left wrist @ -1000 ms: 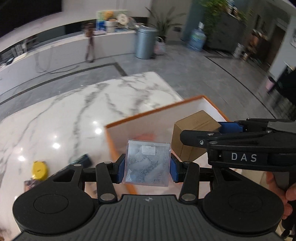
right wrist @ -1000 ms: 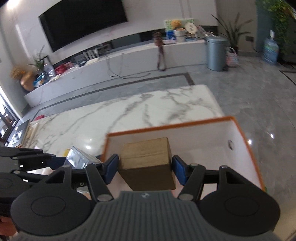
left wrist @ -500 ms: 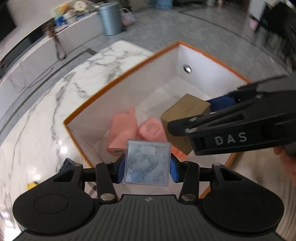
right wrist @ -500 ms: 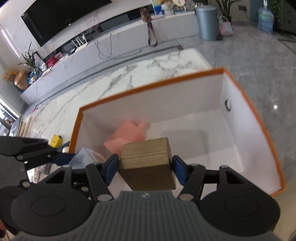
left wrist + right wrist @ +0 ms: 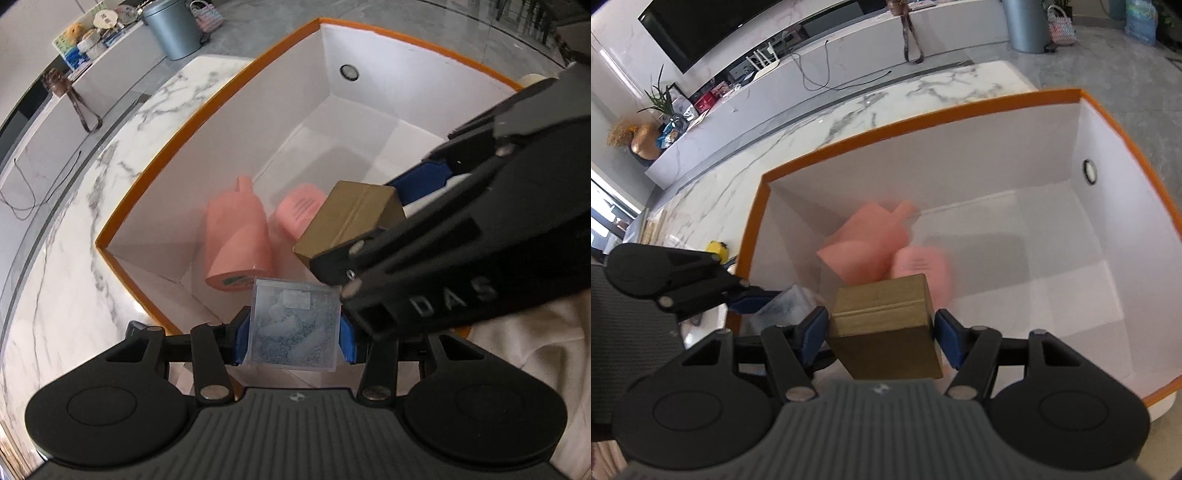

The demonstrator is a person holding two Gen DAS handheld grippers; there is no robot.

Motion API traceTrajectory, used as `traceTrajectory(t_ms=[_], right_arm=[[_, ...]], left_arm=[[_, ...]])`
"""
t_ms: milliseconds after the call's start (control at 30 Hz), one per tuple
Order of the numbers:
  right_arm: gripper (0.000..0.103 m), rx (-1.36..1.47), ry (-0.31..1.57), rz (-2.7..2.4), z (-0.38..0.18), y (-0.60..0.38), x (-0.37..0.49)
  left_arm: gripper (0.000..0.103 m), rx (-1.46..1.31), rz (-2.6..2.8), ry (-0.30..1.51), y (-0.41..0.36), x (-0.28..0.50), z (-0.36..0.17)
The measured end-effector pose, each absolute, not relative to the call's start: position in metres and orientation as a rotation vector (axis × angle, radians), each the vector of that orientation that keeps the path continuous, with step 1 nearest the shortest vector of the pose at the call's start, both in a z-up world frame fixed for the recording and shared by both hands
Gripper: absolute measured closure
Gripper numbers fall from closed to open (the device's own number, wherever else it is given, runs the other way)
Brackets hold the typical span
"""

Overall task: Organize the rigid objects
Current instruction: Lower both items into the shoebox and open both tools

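My left gripper [image 5: 293, 338] is shut on a clear square plastic case [image 5: 293, 326] and holds it over the near left corner of a white bin with an orange rim [image 5: 207, 110]. My right gripper [image 5: 881, 332] is shut on a brown cardboard box [image 5: 884, 325] and holds it above the bin [image 5: 1115, 122]; the box also shows in the left wrist view [image 5: 351, 218]. Two pink plastic bottles [image 5: 236, 236] [image 5: 299, 212] lie on the bin floor below both grippers; they also show in the right wrist view [image 5: 868, 240].
The bin stands on a white marble table [image 5: 849, 107]. A yellow tape measure [image 5: 718, 248] lies on the table left of the bin. A white cloth [image 5: 524, 332] lies at the right. A grey trash can [image 5: 173, 27] stands on the floor beyond.
Both grippers have moved forward and tilted down over the bin with their objects still held. The bin's inside and the pink bottles have come into view.
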State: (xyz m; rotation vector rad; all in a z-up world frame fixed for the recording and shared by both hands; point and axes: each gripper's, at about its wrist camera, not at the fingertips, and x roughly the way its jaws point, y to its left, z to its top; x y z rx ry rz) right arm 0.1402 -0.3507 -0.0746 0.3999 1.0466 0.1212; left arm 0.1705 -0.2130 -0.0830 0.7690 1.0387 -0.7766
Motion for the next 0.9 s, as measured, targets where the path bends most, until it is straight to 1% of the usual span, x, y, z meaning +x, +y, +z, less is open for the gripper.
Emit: traceTrajectory(t_ms=[200,233,367,467,533,900], right_arm=[[0.039,0.405,1.055,0.113,-0.077,-0.349,0.138],[0.039,0.404,1.057,0.111,-0.077,-0.348,0.137],[0.039,0.403,1.075,0.103,-0.077,-0.346,0.133],[0.039,0.424,1.093,0.093,-0.08,-0.351,0.133],[0.039,0.417,1.1,0.078,-0.082,-0.351,0.133],[0.038,0.385,1.102,0.031,-0.082,-0.349,0.131]], left_arm=[[0.049,0.774,-0.758,1.034,-0.21,0.169,-0.085],[0.046,0.774,-0.756,1.034,-0.21,0.169,-0.085],[0.044,0.771,-0.748,1.02,-0.208,0.166,-0.084],[0.039,0.757,-0.75,1.009,-0.205,0.164,-0.082],[0.033,0.738,-0.753,0.999,-0.202,0.163,-0.079],[0.03,0.635,-0.771,0.966,-0.186,0.161,-0.061]])
